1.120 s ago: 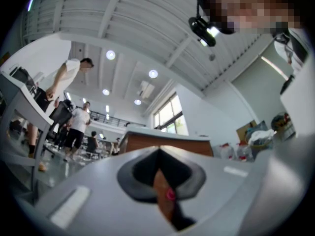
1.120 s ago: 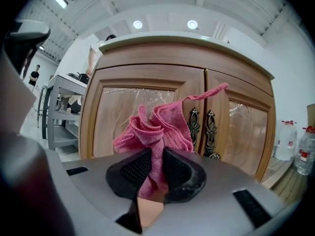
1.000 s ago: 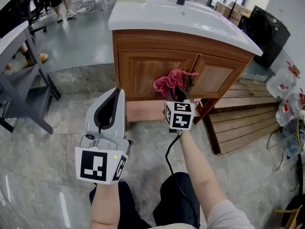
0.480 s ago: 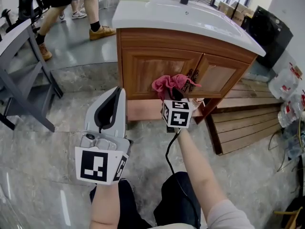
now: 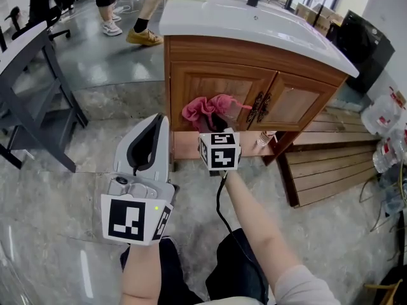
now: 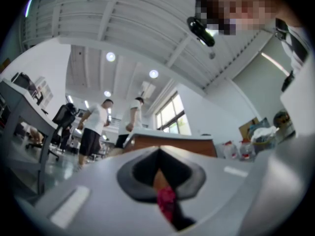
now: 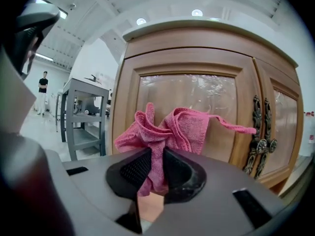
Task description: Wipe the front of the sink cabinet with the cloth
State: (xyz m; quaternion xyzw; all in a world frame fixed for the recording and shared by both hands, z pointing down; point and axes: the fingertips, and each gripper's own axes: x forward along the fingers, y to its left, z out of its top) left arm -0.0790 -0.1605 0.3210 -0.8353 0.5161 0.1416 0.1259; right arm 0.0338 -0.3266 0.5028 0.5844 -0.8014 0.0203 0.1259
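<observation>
The right gripper [image 7: 151, 162] has slid left along the front of the sink cabinet [image 5: 210, 54], carrying the pink cloth [image 7: 170, 129] pinched in its fingers [image 7: 134, 169]. A second ago the cloth covered the door handles [image 5: 259, 107]; these now stand clear to the right of the fingers, and the cloth lies against the left door [image 5: 191, 86]. Beyond the fingers and to their left, a walking person [image 5: 151, 14] has come up behind the cabinet.
</observation>
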